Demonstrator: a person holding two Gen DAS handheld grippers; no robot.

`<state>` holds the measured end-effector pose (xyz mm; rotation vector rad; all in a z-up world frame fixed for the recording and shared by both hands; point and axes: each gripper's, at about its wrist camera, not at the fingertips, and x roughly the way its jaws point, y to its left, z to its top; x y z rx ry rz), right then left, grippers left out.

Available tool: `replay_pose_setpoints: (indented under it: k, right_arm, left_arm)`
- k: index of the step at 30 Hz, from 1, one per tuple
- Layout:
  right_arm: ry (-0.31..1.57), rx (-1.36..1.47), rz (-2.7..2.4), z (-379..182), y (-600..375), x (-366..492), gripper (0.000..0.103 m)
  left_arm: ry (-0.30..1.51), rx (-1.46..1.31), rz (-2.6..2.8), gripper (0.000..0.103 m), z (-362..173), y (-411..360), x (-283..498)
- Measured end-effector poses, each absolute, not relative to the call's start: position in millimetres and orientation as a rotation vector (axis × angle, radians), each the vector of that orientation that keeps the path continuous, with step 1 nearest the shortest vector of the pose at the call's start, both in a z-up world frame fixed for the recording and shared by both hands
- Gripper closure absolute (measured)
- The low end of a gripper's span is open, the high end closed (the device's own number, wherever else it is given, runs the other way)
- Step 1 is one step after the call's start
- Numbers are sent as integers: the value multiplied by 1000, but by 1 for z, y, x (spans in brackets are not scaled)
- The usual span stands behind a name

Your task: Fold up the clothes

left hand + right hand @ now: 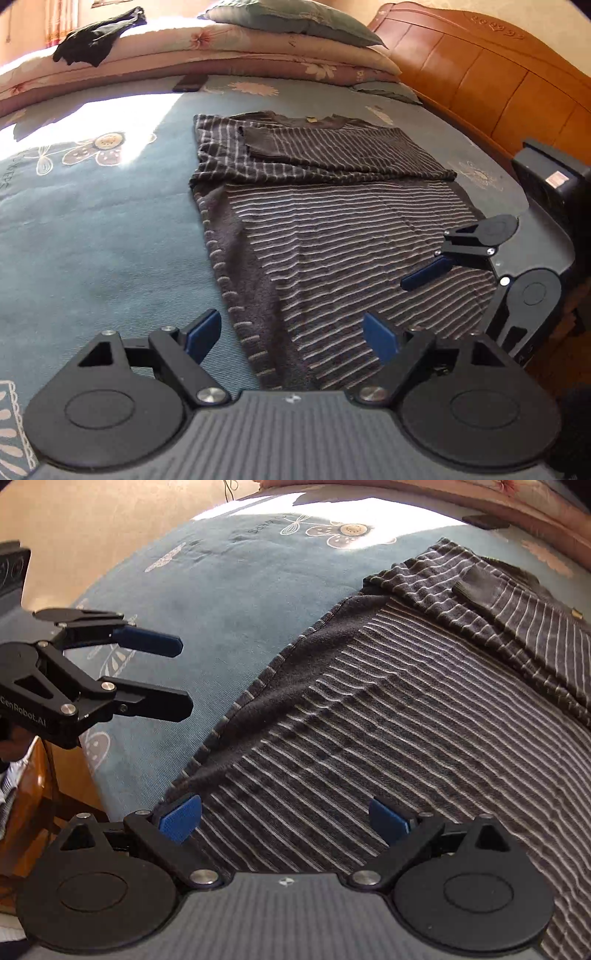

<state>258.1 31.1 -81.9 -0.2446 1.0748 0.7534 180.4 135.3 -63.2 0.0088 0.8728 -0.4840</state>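
A dark grey sweater [332,229] [406,720] with thin pale stripes lies flat on the blue bed cover [92,229] [221,590]. Its left side is turned in, and a sleeve with a plain cuff [258,142] [476,587] is folded across the chest. My left gripper [291,338] [184,675] is open, low over the hem's left edge, with nothing between its fingers. My right gripper [284,819] [448,302] is also open and empty. It hovers over the hem near the right side, close to the bed's edge.
Folded floral quilts [221,48] with a pillow [295,18] and a black garment [92,37] lie at the far side. A wooden bed board [480,74] runs along the right. A dark flat object [188,83] [484,520] rests beyond the sweater. A dark box [546,177] stands beside the bed.
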Motion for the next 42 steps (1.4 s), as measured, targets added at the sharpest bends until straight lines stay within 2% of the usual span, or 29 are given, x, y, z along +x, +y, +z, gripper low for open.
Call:
replay_pose_setpoints:
  k: [7, 9, 12, 19, 28, 35, 37, 39, 42]
  right_arm:
    - [1114, -299, 632, -93, -29, 252, 4]
    - [1106, -292, 603, -96, -41, 251, 4]
    - [1082, -325, 607, -98, -50, 243, 4]
    - [1027, -392, 643, -95, -50, 226, 4]
    - [1010, -384, 660, -92, -42, 222, 4]
    - [973, -393, 678, -89, -26, 216, 4]
    - [919, -428, 726, -85, -16, 205, 12]
    - [873, -490, 811, -84, -1, 188, 30]
    - [811, -595, 956, -90, 25, 159, 41]
  left_arm:
    - [1015, 80, -568, 19, -117, 84, 166]
    - [1013, 139, -595, 13, -118, 79, 151]
    - [1016, 229, -619, 13, -110, 74, 133]
    - [829, 582, -612, 13, -82, 59, 97]
    - [601, 1065, -514, 13, -100, 70, 58]
    - [563, 1140, -459, 13, -107, 75, 52]
    - [566, 1133, -431, 13, -108, 76, 52]
    - [577, 1118, -401, 13, -109, 77, 53]
    - [582, 1108, -377, 13, -109, 79, 51]
